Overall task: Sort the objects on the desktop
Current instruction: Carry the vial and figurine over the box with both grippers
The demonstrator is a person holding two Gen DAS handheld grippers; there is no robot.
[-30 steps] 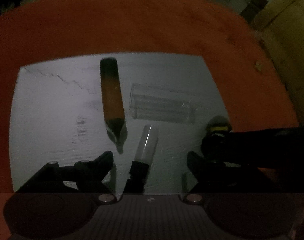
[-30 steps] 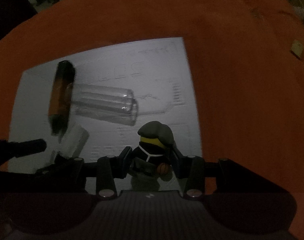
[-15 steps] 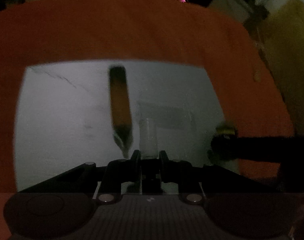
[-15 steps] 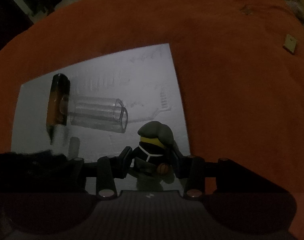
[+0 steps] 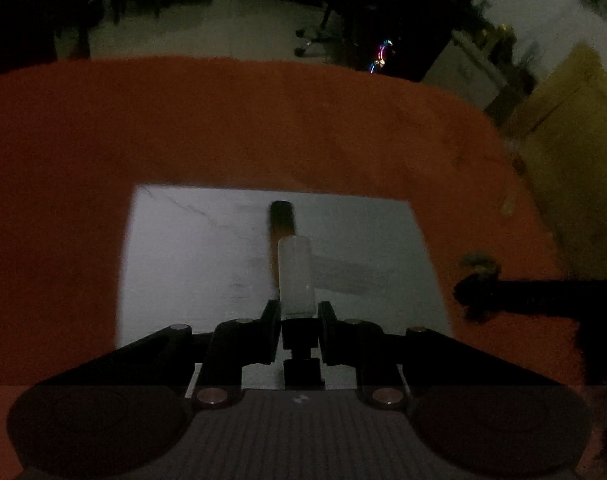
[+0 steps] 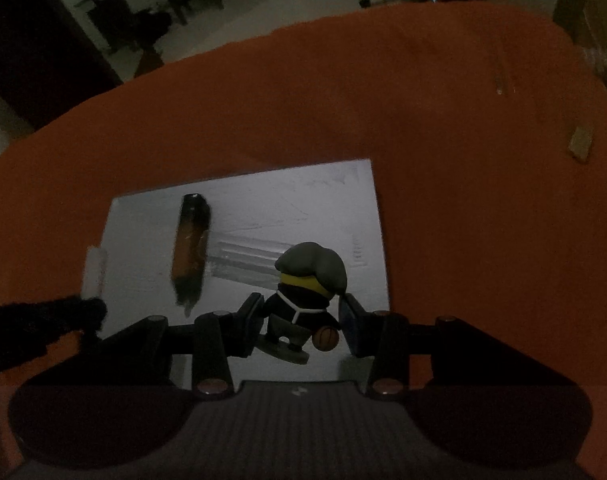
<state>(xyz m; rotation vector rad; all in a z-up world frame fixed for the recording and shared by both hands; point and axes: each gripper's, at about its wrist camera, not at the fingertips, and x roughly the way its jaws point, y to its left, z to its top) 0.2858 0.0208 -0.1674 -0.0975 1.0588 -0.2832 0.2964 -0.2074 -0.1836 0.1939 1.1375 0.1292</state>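
left gripper (image 5: 297,314) jaws clamped on white tube (image 5: 296,280); right gripper (image 6: 301,314) jaws clamped on figurine (image 6: 303,300).

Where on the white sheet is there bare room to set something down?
The white sheet is bare left of the orange pen, and along its far edge. Around the pen and the clear tube beside it is crowded. The orange cloth to the right is mostly bare.

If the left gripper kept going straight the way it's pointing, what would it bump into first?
Probably the orange-and-black pen lying on the white sheet: it sits just beyond the frosted tube held in the left gripper. Depth is hard to judge.
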